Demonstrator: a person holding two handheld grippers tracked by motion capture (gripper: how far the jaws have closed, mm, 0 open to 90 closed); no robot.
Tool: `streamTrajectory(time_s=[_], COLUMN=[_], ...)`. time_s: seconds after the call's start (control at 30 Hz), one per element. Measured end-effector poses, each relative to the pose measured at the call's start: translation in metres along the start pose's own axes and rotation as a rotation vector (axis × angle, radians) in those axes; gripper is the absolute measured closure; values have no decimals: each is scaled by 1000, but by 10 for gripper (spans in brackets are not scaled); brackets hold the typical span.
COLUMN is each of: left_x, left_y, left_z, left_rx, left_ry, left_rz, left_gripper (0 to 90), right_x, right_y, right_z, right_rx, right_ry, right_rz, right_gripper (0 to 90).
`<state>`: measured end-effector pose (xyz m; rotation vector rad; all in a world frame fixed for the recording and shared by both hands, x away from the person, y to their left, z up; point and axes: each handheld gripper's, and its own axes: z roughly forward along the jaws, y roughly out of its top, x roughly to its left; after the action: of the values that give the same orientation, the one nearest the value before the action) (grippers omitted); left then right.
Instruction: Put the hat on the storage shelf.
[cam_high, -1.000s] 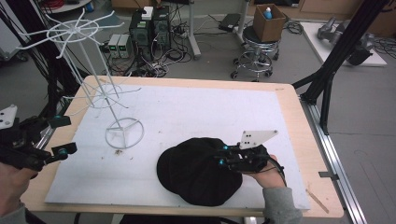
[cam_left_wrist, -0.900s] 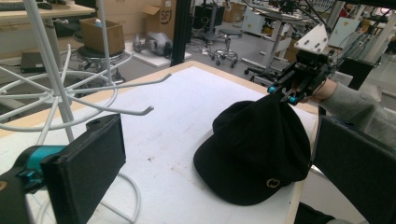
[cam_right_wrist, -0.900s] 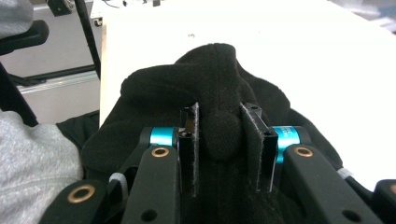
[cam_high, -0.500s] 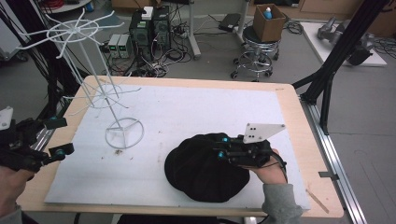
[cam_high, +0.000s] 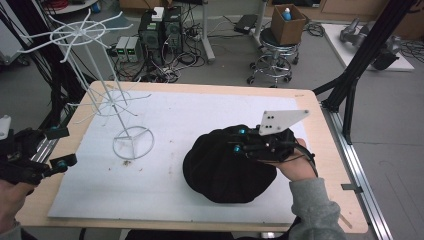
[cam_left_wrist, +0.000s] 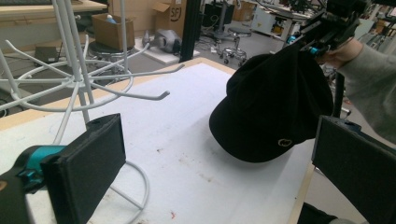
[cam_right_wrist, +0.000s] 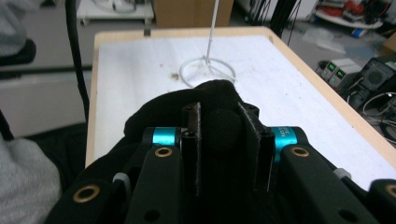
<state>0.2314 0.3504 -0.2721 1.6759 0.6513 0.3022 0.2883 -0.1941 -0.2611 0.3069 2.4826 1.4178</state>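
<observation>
A black cap (cam_high: 220, 167) lies on the white mat (cam_high: 165, 195) at the table's right front. My right gripper (cam_high: 239, 140) is shut on its far edge, and that side is raised. In the right gripper view a fold of the cap (cam_right_wrist: 159, 116) is pinched between the black pads (cam_right_wrist: 192, 140). From the left gripper view the cap (cam_left_wrist: 271, 107) hangs from the right gripper (cam_left_wrist: 322, 37), with its lower rim on the mat. My left gripper (cam_high: 59, 147) hovers at the table's left edge, open, its wide-apart pads (cam_left_wrist: 88, 168) holding nothing.
A white wire hook stand (cam_high: 107, 97) rises from the mat's left part on a ring base (cam_high: 132, 142); its arms (cam_left_wrist: 116, 91) reach out near the left gripper. Black frame legs (cam_high: 350, 85) stand off the right edge. Computers and a stool (cam_high: 272, 60) lie beyond the table.
The right gripper has lifted and drawn the cap a little to the right and away from the front edge. The left gripper has stayed nearly still, open.
</observation>
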Motion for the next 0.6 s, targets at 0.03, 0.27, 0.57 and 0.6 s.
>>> streamTrajectory(time_s=[0.03, 0.27, 0.57, 0.6], left_x=[0, 1, 1, 1], left_y=[0, -1, -3, -4], left_z=[-1, -3, -4, -4], left_rx=[-2, -3, 3, 8], left_ry=[1, 10, 25, 27], left_rz=[0, -3, -8, -6], left_gripper=[31, 30, 30, 31], right_x=[0, -5, -15, -16], right_y=[11, 45, 86, 89], right_z=[1, -1, -10, -12], right_rx=[34, 34, -14, -16], right_ry=[-2, 17, 40, 39], right_rz=[-19, -45, -73, -70], right_gripper=[726, 726, 725, 725])
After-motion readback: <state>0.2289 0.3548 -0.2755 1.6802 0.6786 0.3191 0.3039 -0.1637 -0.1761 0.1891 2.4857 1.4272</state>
